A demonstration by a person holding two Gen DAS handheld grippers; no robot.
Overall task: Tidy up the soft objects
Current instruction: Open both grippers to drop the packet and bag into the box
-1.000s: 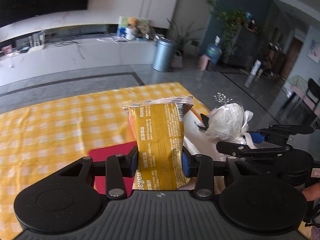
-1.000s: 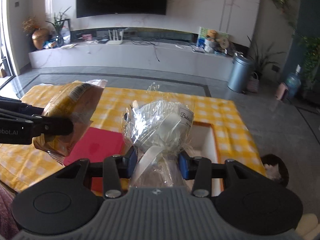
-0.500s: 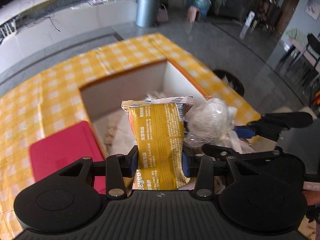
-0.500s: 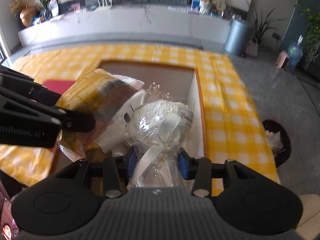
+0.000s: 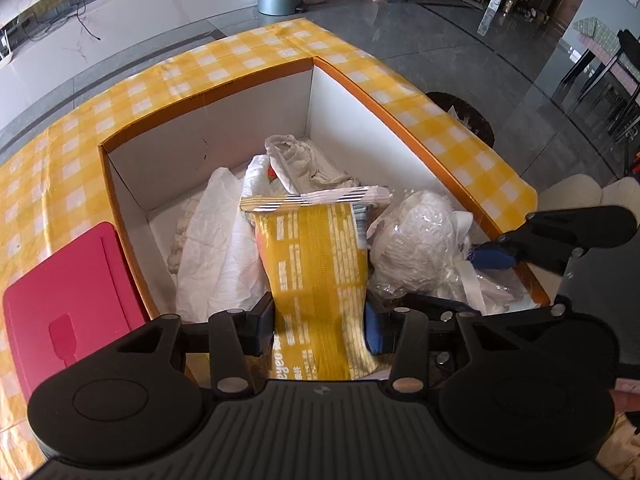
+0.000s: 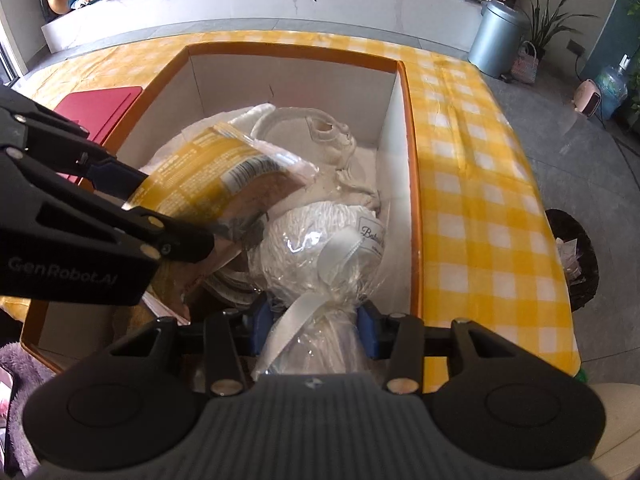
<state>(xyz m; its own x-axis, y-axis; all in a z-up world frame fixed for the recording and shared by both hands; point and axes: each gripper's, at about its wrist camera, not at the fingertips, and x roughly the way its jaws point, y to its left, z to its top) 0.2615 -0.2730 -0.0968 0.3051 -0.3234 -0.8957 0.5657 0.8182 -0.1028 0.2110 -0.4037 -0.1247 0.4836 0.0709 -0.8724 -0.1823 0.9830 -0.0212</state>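
My left gripper [image 5: 319, 322] is shut on a yellow snack packet [image 5: 316, 276] and holds it over the near part of an open orange-rimmed cardboard box [image 5: 208, 94]. My right gripper [image 6: 314, 328] is shut on a clear cellophane bag with a white ribbon [image 6: 320, 256], also held inside the box [image 6: 412, 184], just right of the packet [image 6: 208, 176]. The bag also shows in the left wrist view [image 5: 424, 248]. White cloths and plastic bags [image 5: 224, 236] lie on the box floor beneath both.
The box sits on a yellow checked tablecloth [image 6: 480, 184]. A red flat lid [image 5: 60, 296] lies left of the box. A dark waste basket [image 6: 576, 256] stands on the floor to the right. A purple fluffy item [image 6: 16, 364] shows at the near left.
Both grippers have tipped forward and come down from above the table into the open box, carrying the snack packet and the cellophane bag with them.
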